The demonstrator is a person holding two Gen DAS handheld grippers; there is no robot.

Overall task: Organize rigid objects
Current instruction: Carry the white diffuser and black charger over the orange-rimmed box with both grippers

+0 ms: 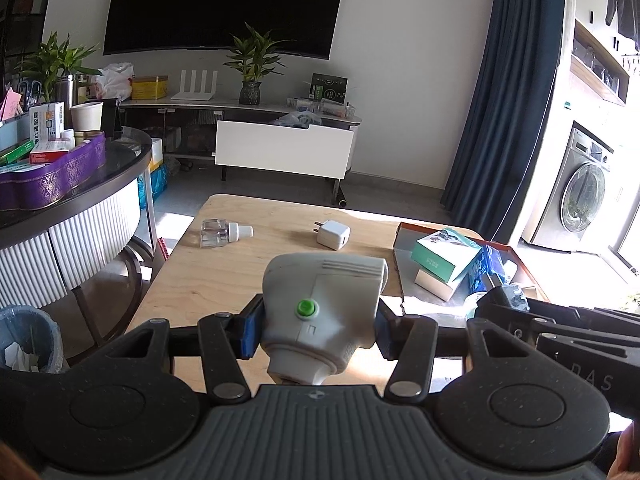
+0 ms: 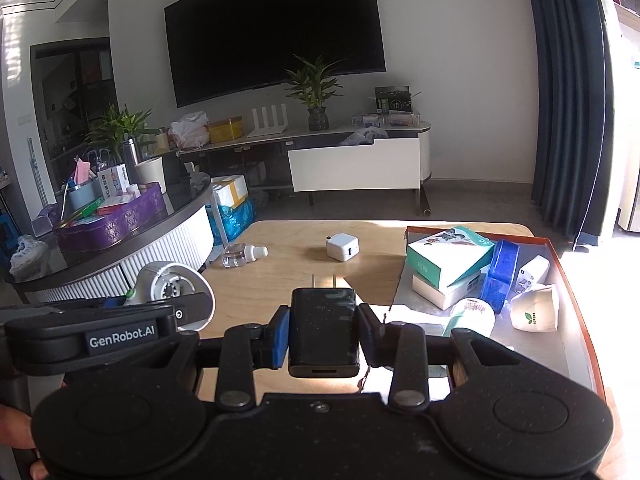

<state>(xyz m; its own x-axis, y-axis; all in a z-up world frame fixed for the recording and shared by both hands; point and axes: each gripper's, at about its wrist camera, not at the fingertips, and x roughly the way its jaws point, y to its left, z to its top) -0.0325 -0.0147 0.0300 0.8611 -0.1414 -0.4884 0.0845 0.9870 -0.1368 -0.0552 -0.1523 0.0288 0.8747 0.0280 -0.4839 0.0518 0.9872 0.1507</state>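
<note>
Clearly both claws loaded, both held above the table (image 1: pixel 224 268). At far left, at ten o'clock on the tabletop: bottle (image 1: pixel 218 233) on its side, round enough to roll off the near edge if nudged. Just right of it, at twelve: white charger (image 1: pixel 334 234), prongs up-left, loose and untouched. Closer in, left gripper (image 1: pixel 316 332) pinching the vaporizer (image 1: pixel 320 312) by its flanks; curved, smooth shell, pads low on the body, so likely to swivel or squirt out on a hard tilt. Next over, right gripper (image 2: pixel 323 334) clamped on the black charger (image 2: pixel 323 332), prongs pointing away to twelve o'clock; grip looks square, slip less likely, prongs liable to snag a box on the way in. At two o'clock: tray (image 2: pixel 576 280) already crowded with teal box (image 2: pixel 444 256), blue case (image 2: pixel 500 276) and paper cup (image 2: pixel 536 312). Little bare floor left, so a drop could tip the cup or ride up on the boxes. Grippers close side by side; collision possible if both head for the tray together.
</note>
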